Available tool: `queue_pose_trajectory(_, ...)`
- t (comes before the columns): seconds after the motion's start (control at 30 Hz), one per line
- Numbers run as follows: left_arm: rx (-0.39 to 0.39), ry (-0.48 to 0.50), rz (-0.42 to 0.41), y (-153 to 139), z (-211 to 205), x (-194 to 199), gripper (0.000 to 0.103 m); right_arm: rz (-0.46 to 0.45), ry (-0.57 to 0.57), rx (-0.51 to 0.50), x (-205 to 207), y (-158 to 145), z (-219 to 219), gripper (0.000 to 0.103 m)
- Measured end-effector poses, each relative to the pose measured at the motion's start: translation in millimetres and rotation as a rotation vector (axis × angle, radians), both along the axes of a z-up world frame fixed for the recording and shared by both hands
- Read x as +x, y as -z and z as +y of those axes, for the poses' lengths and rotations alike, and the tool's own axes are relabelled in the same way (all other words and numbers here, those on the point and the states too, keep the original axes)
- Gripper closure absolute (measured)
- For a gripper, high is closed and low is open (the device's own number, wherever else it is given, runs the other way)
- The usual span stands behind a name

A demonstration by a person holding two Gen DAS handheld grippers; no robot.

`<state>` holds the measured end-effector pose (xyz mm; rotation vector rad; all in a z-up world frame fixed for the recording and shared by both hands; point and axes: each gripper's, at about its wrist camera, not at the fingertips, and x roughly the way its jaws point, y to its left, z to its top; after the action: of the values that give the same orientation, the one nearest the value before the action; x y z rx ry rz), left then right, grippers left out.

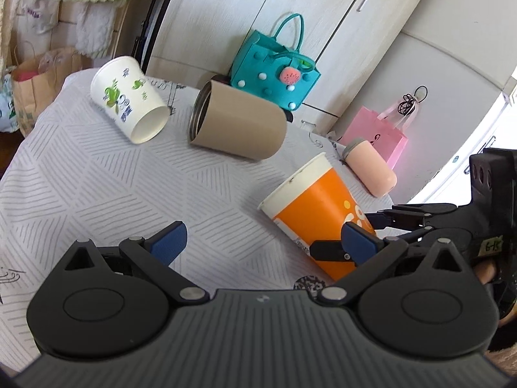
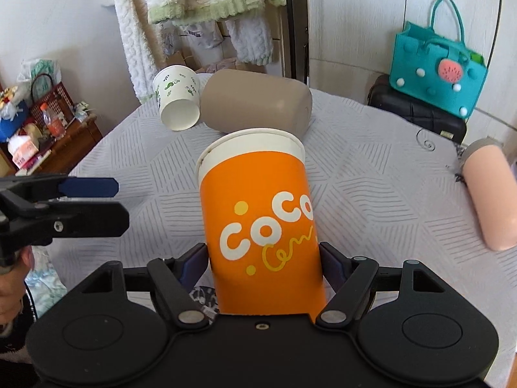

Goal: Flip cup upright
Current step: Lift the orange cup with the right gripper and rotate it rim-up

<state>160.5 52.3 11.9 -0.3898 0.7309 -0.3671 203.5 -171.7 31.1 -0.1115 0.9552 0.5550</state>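
Observation:
An orange paper cup with "coco" lettering is held between the jaws of my right gripper, which is shut on its lower body. The cup is tilted, its white rim pointing away from the gripper. In the left wrist view the same cup leans at the right, with the right gripper around its base. My left gripper is open and empty, hovering over the tablecloth just left of the cup. It shows at the left edge of the right wrist view.
A white paper cup with green print, a beige tumbler and a pink bottle lie on their sides on the grey patterned tablecloth. A teal bag and a pink gift bag stand behind the table.

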Motion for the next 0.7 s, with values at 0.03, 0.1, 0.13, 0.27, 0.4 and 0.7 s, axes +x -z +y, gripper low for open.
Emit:
queue_pose_trajectory(0.03, -0.006, 0.001, 0.007, 1, 1, 0, 0.0, 0.015, 0.011, 0.01, 2, 0, -1, 0.025)
queue_pose_trajectory(0.1, -0.018, 0.007, 0.021, 4, 1, 1, 0.0, 0.028, 0.022, 0.022, 4, 0, -1, 0.025)
queue_pose_trajectory(0.13, -0.023, 0.009, 0.029, 4, 0, 2, 0.0, 0.024, 0.027, 0.025, 5, 0, -3, 0.025)
queue_pose_trajectory(0.27, -0.023, 0.027, 0.036, 7, -7, 4, 0.0, -0.039, -0.005, 0.013, -4, -4, -4, 0.024)
queue_pose_trajectory(0.4, -0.018, 0.039, 0.026, 2, -17, 8, 0.0, -0.04, -0.035, 0.06, -7, -10, -12, 0.018)
queue_pose_trajectory(0.7, -0.021, 0.097, 0.051, 1, -48, 19, 0.001, -0.065, -0.159, 0.027, -9, -13, -24, 0.014)
